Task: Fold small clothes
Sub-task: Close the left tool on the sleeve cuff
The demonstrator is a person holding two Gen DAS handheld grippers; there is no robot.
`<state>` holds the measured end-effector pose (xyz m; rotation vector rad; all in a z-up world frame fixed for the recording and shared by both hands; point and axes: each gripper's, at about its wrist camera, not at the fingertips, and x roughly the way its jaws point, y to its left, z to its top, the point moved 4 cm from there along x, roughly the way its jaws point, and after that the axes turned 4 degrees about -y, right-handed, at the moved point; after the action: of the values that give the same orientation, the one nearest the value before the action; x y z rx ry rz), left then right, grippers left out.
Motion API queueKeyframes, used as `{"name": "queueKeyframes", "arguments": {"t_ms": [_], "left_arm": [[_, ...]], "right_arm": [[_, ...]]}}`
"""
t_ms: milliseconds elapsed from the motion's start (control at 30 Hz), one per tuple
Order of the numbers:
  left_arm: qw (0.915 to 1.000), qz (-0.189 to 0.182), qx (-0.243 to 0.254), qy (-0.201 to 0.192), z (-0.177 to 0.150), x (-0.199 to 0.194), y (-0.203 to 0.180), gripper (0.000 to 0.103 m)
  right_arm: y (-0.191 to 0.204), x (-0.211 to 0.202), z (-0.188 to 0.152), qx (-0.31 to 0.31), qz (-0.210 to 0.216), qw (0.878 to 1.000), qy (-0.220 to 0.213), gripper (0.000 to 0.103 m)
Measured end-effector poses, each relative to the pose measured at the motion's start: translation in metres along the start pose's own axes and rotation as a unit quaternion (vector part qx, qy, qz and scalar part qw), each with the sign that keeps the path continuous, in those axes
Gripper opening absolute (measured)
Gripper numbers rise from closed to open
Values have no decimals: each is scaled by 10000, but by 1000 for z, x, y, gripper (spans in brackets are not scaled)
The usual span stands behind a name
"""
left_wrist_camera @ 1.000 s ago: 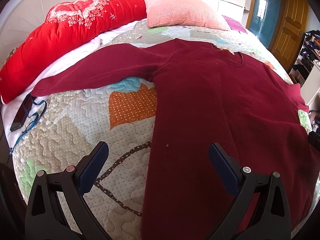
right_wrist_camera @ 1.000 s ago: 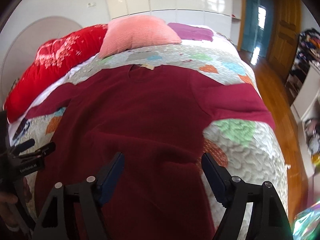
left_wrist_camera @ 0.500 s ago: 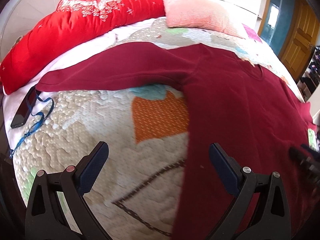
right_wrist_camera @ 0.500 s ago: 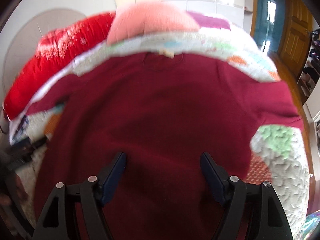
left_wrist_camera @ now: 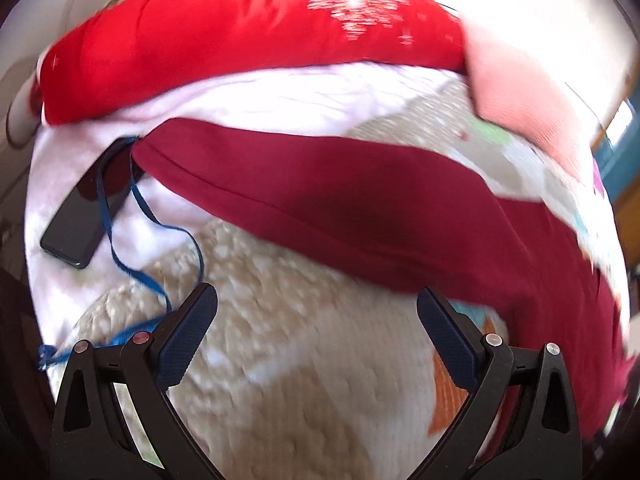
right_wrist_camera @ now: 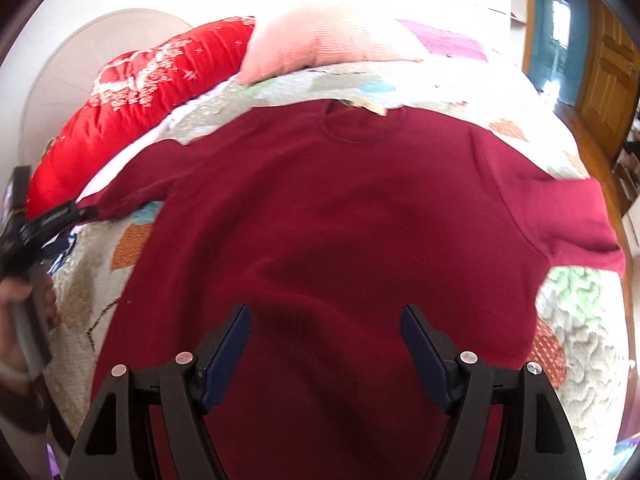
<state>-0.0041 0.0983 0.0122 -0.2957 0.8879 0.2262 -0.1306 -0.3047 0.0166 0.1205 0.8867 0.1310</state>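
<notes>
A dark red long-sleeved sweater (right_wrist_camera: 340, 216) lies flat on the patchwork quilt (right_wrist_camera: 576, 320), neck away from me, both sleeves spread out. In the left wrist view its left sleeve (left_wrist_camera: 340, 200) runs across the frame. My left gripper (left_wrist_camera: 316, 308) hangs open over bare quilt just short of that sleeve, nothing between its fingers. My right gripper (right_wrist_camera: 326, 320) stands open above the lower middle of the sweater's body, empty too. The left gripper (right_wrist_camera: 52, 220) also shows at the left edge of the right wrist view, near the sleeve's cuff, with a hand behind it.
A red padded cushion (left_wrist_camera: 240, 40) and a pink pillow (right_wrist_camera: 320, 44) lie at the head of the bed. A black phone (left_wrist_camera: 88, 208) with a blue lanyard (left_wrist_camera: 136, 256) rests by the sleeve's cuff. A wooden door (right_wrist_camera: 608, 88) stands at the far right.
The left gripper has swung left, off the sweater's body and over to the left sleeve and phone. The right gripper has shifted left, over the sweater's middle. Both stayed open.
</notes>
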Motion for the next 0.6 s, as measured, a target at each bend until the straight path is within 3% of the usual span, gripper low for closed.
{"name": "queueKeyframes", "arguments": {"t_ms": [167,333,600], "left_arm": [[9955,-488,-749,316,6,21,6,101],[9948,-462,-870,268,19,31,2,101],[9865,-556,-1514,281,41,58,15,100]], "right_arm": [[15,12,6,-140,140,9998,97,75],[27,23,14,-193,271,9993,164,75],[57,30,27,-436,489,9977,184,75]]}}
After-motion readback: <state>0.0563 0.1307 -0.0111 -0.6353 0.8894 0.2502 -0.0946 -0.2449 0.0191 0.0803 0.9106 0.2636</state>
